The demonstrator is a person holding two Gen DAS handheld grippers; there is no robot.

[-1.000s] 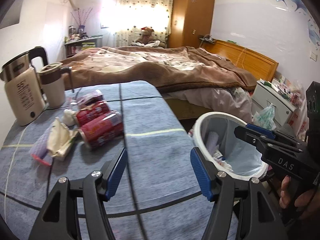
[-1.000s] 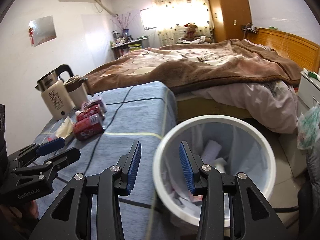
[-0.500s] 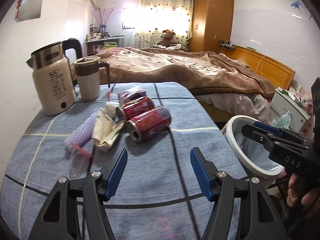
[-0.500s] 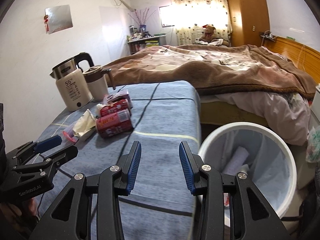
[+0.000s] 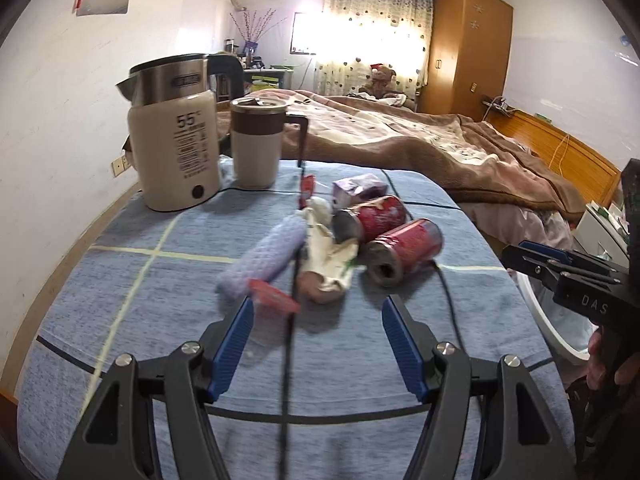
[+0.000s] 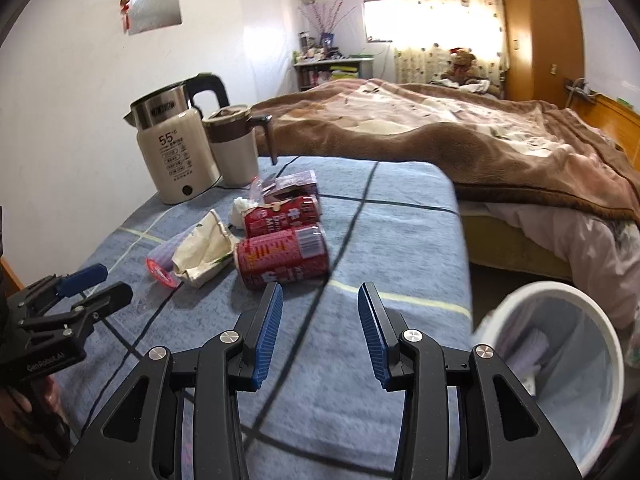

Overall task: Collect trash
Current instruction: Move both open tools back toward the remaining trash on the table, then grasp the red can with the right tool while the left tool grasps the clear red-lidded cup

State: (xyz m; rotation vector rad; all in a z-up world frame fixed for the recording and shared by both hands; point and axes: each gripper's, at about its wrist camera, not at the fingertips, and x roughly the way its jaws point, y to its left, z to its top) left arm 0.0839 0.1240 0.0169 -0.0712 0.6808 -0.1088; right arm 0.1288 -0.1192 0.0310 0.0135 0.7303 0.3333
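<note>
Bed [image 6: 460, 136] w/ a rumpled brown blanket fills the far side of the room, wooden wardrobe [image 5: 466, 48] behind it by the curtained window. Nearer, the counter [image 6: 400, 240], covered in blue cloth w/ dark and pale grid lines, carries everything for the task. White trash bin [image 6: 560, 360] w/ a clear liner stands on the floor off the counter's right edge, some wrappers already inside; only a slice of its rim shows in the left wrist view.

Back left on the counter: cream and steel kettle [image 5: 176, 160] marked 55, a cream mug [image 5: 258, 140] w/ brown band and lid just beside it.

Trash sits bunched mid-counter, in front of kettle and mug. Two red cans [image 6: 280, 258] lie on their sides, one touching the other, open ends toward the left wrist camera. Against them on the left: crumpled cream paper bag [image 5: 326, 256], then a lilac quilted wrapper [image 5: 264, 256] w/ a red end. Behind the cans: a purple packet [image 5: 358, 188] and a white tissue wad [image 5: 320, 208].

Left claw [image 5: 316, 340] hovers above the cloth near the lilac wrapper and bag, jaws opening, nothing between the blue pads, not touching any trash. Right claw [image 6: 320, 328] hovers just short of the nearer can, jaws parted narrower, also empty. Each claw shows at the edge of the other's view, w/ a bit of the person's hand on the grip.
</note>
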